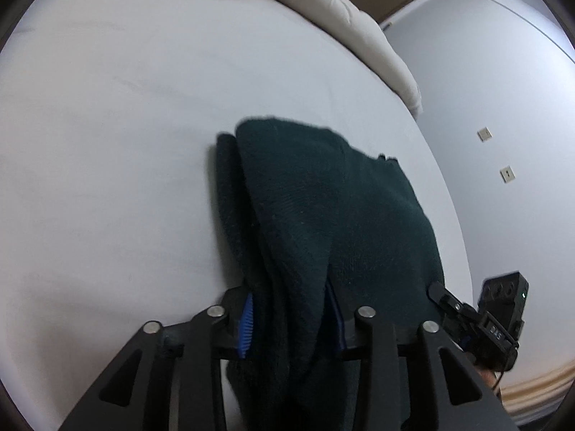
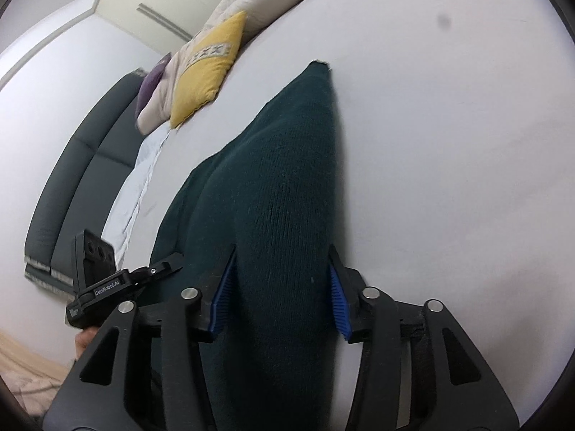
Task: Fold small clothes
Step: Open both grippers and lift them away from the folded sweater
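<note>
A dark green knitted garment (image 1: 323, 215) lies on the white bed sheet (image 1: 107, 143), partly lifted toward me. My left gripper (image 1: 291, 323) has its blue pads on either side of a bunched fold of it and grips it. In the right wrist view the same garment (image 2: 280, 197) runs away from me to a pointed corner, and my right gripper (image 2: 280, 298) is closed on its near end. Each gripper shows in the other's view: the right one at the garment's right edge (image 1: 478, 319), the left one at its left edge (image 2: 118, 280).
A yellow cushion (image 2: 208, 68) and a beige quilt (image 1: 345, 14) lie at the far side of the bed. A purple cushion (image 2: 152, 82) and a dark grey headboard (image 2: 82, 172) are at the left. Wooden floor (image 1: 532, 391) shows beyond the bed edge.
</note>
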Demonstrator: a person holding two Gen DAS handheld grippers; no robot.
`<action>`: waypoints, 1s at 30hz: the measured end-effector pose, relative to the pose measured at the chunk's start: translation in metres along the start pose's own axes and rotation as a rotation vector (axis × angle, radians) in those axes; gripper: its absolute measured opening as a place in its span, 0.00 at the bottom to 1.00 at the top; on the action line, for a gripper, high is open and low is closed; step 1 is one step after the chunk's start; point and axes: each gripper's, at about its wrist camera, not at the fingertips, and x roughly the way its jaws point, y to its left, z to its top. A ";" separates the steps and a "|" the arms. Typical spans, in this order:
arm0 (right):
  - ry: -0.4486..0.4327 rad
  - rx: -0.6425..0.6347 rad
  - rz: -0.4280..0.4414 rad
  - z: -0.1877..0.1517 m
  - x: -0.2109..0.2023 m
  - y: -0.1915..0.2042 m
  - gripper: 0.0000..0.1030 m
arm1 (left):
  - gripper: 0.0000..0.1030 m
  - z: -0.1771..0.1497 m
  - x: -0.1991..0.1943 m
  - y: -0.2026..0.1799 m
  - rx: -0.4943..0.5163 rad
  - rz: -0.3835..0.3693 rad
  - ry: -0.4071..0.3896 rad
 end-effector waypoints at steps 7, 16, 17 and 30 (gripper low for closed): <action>-0.181 -0.033 -0.168 -0.006 -0.087 0.017 0.45 | 0.69 0.001 -0.072 -0.045 0.169 0.175 -0.263; -0.496 -0.331 -0.279 -0.018 -0.176 0.125 0.74 | 1.00 -0.030 -0.179 -0.136 0.497 0.432 -0.762; -0.539 -0.371 -0.289 -0.023 -0.184 0.138 0.77 | 1.00 -0.034 -0.186 -0.143 0.509 0.454 -0.795; -0.723 -0.519 -0.390 -0.052 -0.218 0.222 1.00 | 1.00 -0.052 -0.218 -0.159 0.546 0.619 -0.843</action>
